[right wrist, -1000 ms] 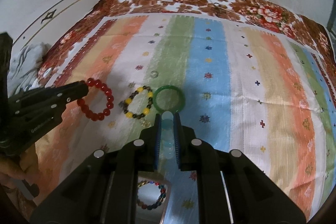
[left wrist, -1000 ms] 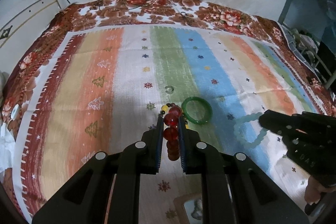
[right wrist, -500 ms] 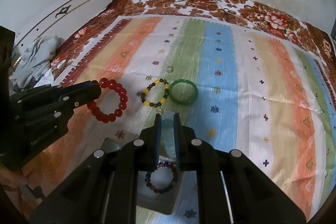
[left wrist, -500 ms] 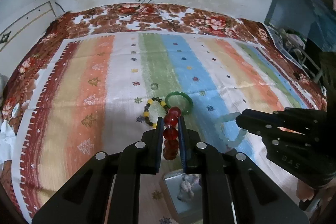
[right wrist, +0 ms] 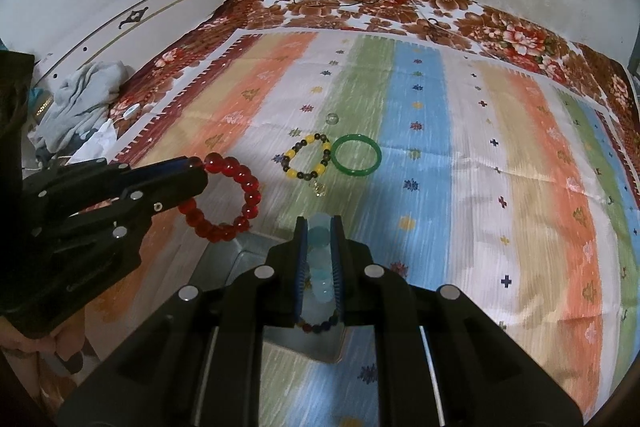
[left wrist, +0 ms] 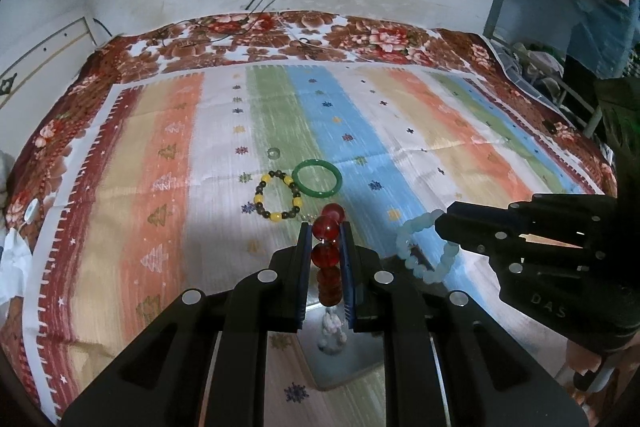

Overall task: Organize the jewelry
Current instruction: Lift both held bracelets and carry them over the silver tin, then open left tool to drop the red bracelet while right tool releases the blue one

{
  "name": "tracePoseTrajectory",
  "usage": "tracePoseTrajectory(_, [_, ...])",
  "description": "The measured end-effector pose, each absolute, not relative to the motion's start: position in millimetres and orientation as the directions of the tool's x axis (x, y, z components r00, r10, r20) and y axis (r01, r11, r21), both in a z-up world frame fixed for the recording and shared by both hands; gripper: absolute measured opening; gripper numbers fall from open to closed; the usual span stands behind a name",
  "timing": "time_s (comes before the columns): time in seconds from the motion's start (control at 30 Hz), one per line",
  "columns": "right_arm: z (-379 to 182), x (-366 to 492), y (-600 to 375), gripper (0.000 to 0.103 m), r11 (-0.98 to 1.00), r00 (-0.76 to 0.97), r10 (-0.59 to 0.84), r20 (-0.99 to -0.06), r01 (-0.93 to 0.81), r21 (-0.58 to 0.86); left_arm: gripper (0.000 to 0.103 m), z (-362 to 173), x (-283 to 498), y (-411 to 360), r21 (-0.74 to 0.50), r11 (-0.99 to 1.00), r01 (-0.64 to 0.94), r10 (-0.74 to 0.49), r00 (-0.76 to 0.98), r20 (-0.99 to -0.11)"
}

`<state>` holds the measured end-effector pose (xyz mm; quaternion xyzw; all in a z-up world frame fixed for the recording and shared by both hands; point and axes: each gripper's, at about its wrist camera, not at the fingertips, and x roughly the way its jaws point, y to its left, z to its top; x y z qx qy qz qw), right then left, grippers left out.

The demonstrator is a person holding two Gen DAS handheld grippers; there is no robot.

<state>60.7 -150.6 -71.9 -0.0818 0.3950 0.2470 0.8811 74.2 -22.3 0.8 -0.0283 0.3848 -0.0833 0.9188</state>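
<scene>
Over striped cloth [left wrist: 400, 131]: left tongs [left wrist: 326, 227] clenched on red bracelet [right wrist: 228, 199]; right tongs [right wrist: 319, 223] grasping pale-blue bracelet [left wrist: 424, 251], box [right wrist: 236, 259] seemingly beneath.

Striped cloth [right wrist: 472, 211] — orange, green, blue, white; red bracelet [right wrist: 236, 203], pale aqua bracelet [left wrist: 424, 251], green bangle [right wrist: 356, 155] — the ring [right wrist: 332, 119] beyond it seemingly clear.

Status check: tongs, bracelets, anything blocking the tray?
Left tongs shut on red bracelet. Right tongs shut on pale blue bracelet. Both above grey tray; nothing blocking.
</scene>
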Motion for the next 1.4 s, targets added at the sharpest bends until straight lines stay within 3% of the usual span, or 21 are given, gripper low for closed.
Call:
tracePoseTrajectory(0.7, [-84, 43, -149, 0.013, 0.858, 0.532, 0.380, -0.757, -0.507, 0.075, 0.013, -10, 55, -32, -0.109, 0.984, 0.142, -0.177, 0.671, -0.720])
tracePoseTrajectory(0.77, [-84, 45, -150, 0.017, 0.862, 0.532, 0.383, -0.755, -0.500, 0.085, 0.014, -10, 55, -32, -0.106, 0.984, 0.143, -0.175, 0.670, -0.721])
tracePoseTrajectory(0.8, [-84, 46, -151, 0.027, 0.865, 0.533, 0.381, -0.755, -0.495, 0.087, 0.017, -10, 56, -32, -0.105, 0.984, 0.145, -0.176, 0.670, -0.722])
tracePoseTrajectory(0.87, [-83, 48, -154, 0.040, 0.872, 0.543, 0.375, -0.751, -0.481, 0.088, 0.044, -10, 58, -31, -0.105, 0.984, 0.143, -0.174, 0.668, -0.724])
tracePoseTrajectory(1.4, [-86, 72, -167, 0.041, 0.910, 0.573, 0.331, -0.750, -0.404, 0.093, 0.055, -18, 84, 1, -0.084, 0.996, 0.030, -0.083, 0.657, -0.750])
